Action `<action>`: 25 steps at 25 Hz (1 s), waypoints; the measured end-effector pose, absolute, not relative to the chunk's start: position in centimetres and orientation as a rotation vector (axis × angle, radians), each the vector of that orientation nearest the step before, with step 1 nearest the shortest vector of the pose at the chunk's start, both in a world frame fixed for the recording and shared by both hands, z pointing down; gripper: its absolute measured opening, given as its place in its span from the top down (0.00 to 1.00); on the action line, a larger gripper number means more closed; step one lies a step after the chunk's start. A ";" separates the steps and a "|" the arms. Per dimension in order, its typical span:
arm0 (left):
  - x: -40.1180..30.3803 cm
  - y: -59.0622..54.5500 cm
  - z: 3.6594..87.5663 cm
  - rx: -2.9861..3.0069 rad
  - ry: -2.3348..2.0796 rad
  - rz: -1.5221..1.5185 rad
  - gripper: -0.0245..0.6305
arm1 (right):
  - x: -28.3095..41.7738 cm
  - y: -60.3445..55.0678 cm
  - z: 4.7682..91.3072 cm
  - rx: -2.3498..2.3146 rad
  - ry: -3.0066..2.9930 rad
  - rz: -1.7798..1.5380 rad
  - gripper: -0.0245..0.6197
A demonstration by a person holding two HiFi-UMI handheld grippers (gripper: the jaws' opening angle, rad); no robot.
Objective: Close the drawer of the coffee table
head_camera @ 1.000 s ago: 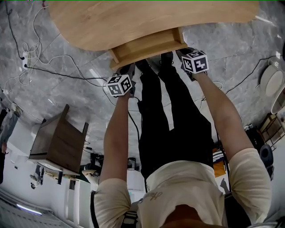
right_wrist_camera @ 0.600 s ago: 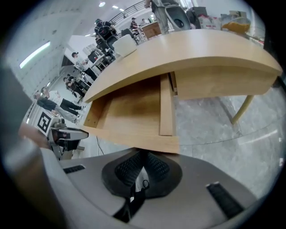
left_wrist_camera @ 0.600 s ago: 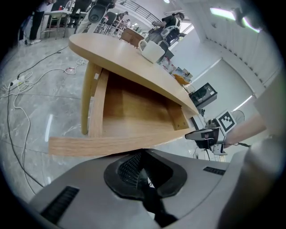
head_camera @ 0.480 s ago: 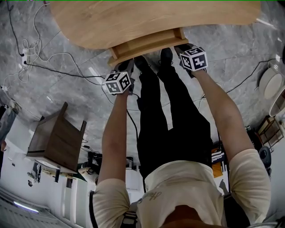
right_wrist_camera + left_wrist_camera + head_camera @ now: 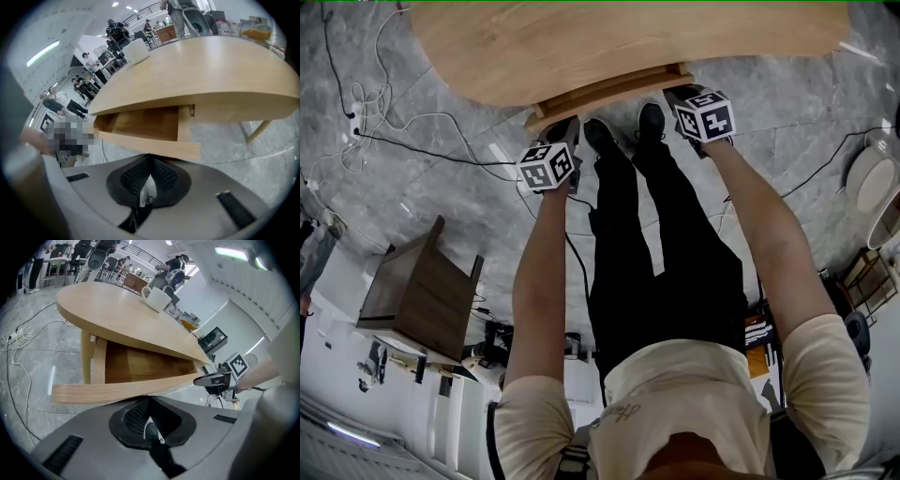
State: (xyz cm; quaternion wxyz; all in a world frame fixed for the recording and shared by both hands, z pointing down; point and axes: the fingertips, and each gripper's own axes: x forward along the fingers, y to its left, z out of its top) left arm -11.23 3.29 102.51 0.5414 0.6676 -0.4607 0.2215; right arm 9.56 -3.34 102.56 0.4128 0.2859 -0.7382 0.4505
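Observation:
The light wooden coffee table (image 5: 619,42) fills the top of the head view. Its drawer (image 5: 609,94) sticks out only a little from under the top. In the left gripper view the drawer front (image 5: 122,391) lies straight across before my left gripper (image 5: 147,399), whose jaws are shut and pressed against it; the drawer's inside (image 5: 140,364) shows behind. My right gripper (image 5: 150,157) is also shut, tips against the drawer front (image 5: 150,144) near its right end. From above, the left gripper (image 5: 562,129) and right gripper (image 5: 680,94) sit at the drawer's two ends.
A white mug (image 5: 157,298) stands on the tabletop. Cables and a power strip (image 5: 353,122) lie on the grey floor to the left. A dark wooden side table (image 5: 422,291) stands at lower left. The person's shoes (image 5: 623,127) are just in front of the drawer.
The drawer has slid further in under the tabletop. Both grippers have moved forward with it, staying against its front.

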 end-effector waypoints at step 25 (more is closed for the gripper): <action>-12.9 -1.4 102.6 1.615 -1.134 0.553 0.96 | 7.8 -7.9 103.1 0.760 -1.872 1.130 0.97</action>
